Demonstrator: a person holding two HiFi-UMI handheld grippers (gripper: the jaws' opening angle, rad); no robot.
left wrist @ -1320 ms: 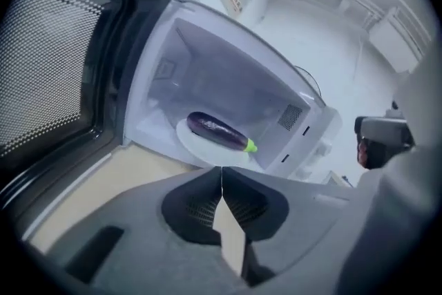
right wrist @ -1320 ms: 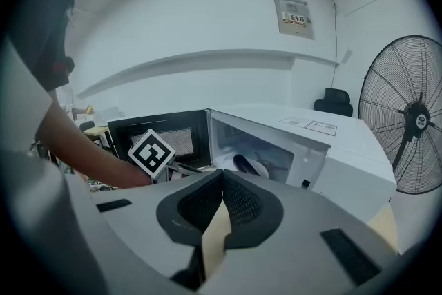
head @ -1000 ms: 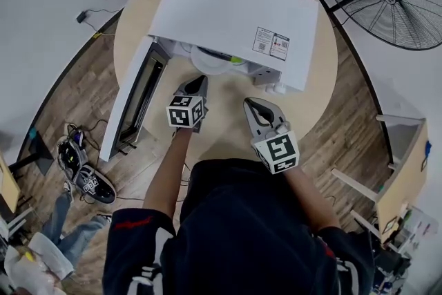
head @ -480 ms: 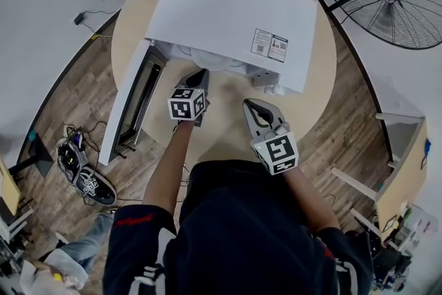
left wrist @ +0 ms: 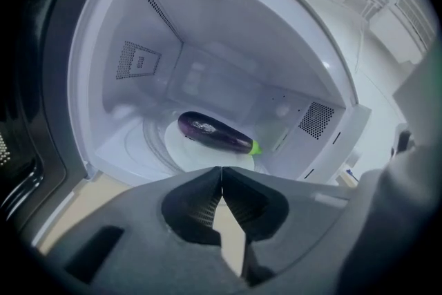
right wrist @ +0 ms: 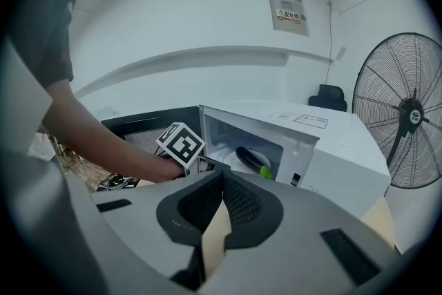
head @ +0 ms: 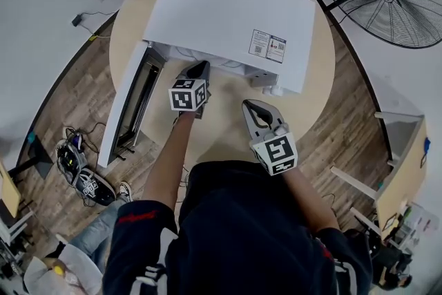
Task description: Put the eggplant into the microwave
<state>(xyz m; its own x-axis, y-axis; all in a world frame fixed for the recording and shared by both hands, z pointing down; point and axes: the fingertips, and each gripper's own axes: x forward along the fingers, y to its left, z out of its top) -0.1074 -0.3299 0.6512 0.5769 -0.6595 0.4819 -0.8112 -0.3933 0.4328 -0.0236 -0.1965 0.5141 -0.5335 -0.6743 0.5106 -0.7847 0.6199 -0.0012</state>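
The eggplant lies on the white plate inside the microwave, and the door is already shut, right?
Not quite. The eggplant does lie on the white plate inside the microwave, but the door is open, swung out to the left, as the head view shows.

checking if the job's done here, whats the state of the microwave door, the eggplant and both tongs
microwave door: swung wide open
eggplant: inside the microwave, lying on the white plate
left tongs: shut, empty, pointed into the microwave's opening
right tongs: shut, empty, held back from the microwave
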